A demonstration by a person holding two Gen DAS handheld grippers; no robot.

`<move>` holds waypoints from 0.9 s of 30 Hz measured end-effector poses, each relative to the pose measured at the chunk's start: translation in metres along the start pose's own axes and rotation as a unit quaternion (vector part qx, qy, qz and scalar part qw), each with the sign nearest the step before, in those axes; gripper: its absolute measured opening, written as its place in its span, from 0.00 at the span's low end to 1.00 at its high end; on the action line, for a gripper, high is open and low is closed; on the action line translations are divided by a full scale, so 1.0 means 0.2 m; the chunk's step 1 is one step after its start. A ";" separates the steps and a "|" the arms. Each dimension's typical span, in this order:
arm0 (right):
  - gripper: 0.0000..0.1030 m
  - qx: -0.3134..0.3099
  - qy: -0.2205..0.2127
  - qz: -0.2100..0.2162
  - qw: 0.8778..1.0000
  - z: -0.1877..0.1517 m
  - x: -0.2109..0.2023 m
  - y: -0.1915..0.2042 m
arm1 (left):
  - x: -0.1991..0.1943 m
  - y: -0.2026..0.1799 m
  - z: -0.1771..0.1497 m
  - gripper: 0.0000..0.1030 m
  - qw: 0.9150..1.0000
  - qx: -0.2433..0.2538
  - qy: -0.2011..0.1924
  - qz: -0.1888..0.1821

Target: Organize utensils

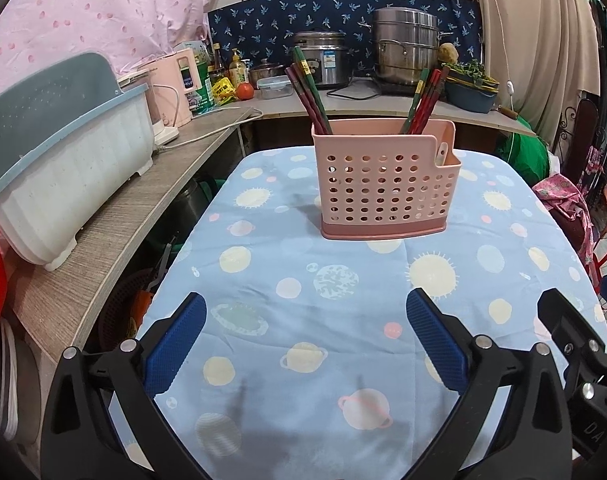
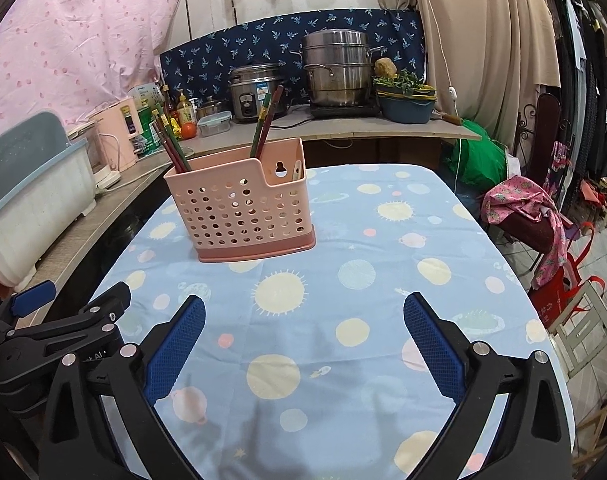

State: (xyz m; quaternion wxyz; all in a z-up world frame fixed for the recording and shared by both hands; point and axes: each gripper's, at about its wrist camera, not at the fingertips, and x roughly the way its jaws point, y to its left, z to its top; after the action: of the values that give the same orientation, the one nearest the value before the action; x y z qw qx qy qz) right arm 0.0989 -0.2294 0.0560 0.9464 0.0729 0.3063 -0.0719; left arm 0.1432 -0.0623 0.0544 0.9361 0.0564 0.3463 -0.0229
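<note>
A pink perforated utensil holder (image 1: pixel 385 184) stands upright on the table with the blue planet-print cloth (image 1: pixel 303 320); it also shows in the right wrist view (image 2: pixel 243 212). Red and green chopsticks lean out of its left end (image 1: pixel 309 92) and right end (image 1: pixel 423 100), seen also in the right wrist view (image 2: pixel 171 144) (image 2: pixel 267 120). A pale utensil tip shows in its low side pocket (image 1: pixel 442 152). My left gripper (image 1: pixel 305 320) is open and empty above the cloth, short of the holder. My right gripper (image 2: pixel 303 320) is open and empty, to the holder's right.
A white and blue dish rack (image 1: pixel 63 168) sits on the wooden counter (image 1: pixel 115 232) at left. Pots, a rice cooker (image 1: pixel 323 60), bottles and a tomato line the back counter. A chair with pink cloth (image 2: pixel 531 216) stands to the right of the table.
</note>
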 end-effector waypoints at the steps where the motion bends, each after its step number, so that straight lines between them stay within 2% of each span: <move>1: 0.93 0.000 0.001 0.000 1.000 0.00 0.00 0.00 | 0.00 0.00 0.00 0.93 1.000 0.000 0.000 0.001; 27: 0.93 -0.006 0.000 -0.004 1.000 -0.02 0.01 0.05 | 0.01 0.03 -0.01 0.93 1.000 -0.005 -0.002 0.007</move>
State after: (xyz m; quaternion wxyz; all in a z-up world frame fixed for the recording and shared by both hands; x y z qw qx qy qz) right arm 0.1000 -0.2202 0.0534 0.9467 0.0664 0.3066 -0.0735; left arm 0.1442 -0.0564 0.0522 0.9371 0.0546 0.3445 -0.0148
